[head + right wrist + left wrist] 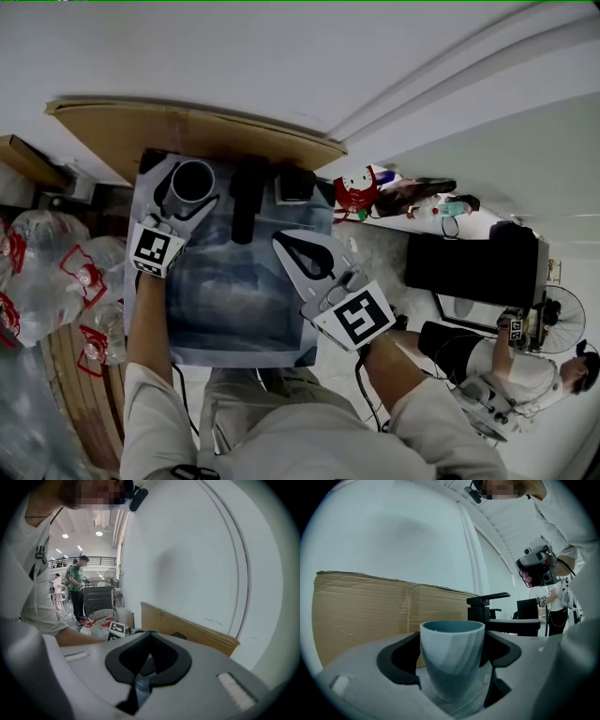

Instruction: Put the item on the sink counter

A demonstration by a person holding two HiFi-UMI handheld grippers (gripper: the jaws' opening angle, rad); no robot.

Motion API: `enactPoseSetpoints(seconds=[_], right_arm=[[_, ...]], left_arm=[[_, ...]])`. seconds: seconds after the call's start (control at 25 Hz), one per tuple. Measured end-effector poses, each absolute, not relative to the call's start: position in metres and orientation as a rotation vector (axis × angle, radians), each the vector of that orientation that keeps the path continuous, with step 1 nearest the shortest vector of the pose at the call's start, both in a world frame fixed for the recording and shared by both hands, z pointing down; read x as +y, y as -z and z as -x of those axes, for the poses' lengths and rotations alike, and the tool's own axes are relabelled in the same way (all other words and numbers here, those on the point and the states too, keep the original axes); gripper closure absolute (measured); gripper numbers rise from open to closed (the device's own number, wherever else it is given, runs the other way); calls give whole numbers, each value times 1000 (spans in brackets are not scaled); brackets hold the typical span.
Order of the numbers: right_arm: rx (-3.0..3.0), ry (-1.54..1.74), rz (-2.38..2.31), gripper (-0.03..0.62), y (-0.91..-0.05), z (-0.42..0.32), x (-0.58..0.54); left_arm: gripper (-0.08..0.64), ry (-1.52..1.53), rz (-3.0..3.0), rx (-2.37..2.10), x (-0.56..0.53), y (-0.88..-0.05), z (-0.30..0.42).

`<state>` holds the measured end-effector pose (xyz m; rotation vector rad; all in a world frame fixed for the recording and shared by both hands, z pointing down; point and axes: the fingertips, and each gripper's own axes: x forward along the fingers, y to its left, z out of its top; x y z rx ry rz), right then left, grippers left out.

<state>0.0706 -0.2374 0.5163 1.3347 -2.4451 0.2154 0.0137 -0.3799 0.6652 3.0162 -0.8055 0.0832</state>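
A pale blue cup (192, 176) stands upright at the sink's far left corner, next to the black faucet (248, 197). My left gripper (188, 197) has its jaws on either side of the cup, spread wide. In the left gripper view the cup (452, 667) fills the space between the dark pads (401, 660) and rests on the pale surface; the left gripper (451, 641) reads as open around it. My right gripper (284, 241) hovers over the sink's right side, shut and empty. In the right gripper view the right gripper (150, 633) shows its pads meeting at the tips.
The steel sink basin (225, 300) lies below both grippers. A cardboard sheet (187, 127) leans on the wall behind it. Plastic bags (37, 272) pile up at the left. A red item (356, 192), bottles and a black case (469, 267) sit to the right, near another person (525, 370).
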Motion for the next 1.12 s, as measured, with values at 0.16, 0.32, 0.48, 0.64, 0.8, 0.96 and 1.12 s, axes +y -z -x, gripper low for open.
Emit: enactPoseSetpoints(seconds=[0.16,0.32,0.48,0.64,0.8,0.96,1.12], right_arm=[[-2463,-196,-1331,588,-514,-70,-237],[-2469,-196,-1324,588,-510,-67,-236],[-2474,-187,-1329,588,-508,-68,-234],[-2489,-157,-1316,588,-505,-64,-231],[-2464,-182,-1314,588,-501,-62,-227],[-2473,-164,-1314,588,-492,-59,-224],[-2490,-132,-1313,588,-477,-56,-220]], left_arm=[[110,-90,-3016,-814,-381,-663,-13],[78,-105,-3007,-837,-380,-662,-8],[69,-114,-3002,-846,-379,-660,-6],[69,-128,-3008,-848,-376,-656,-3],[69,-135,-3010,-849,-371,-647,0],[69,-146,-3017,-844,-366,-635,4],[71,-157,-3017,-828,-357,-618,6]])
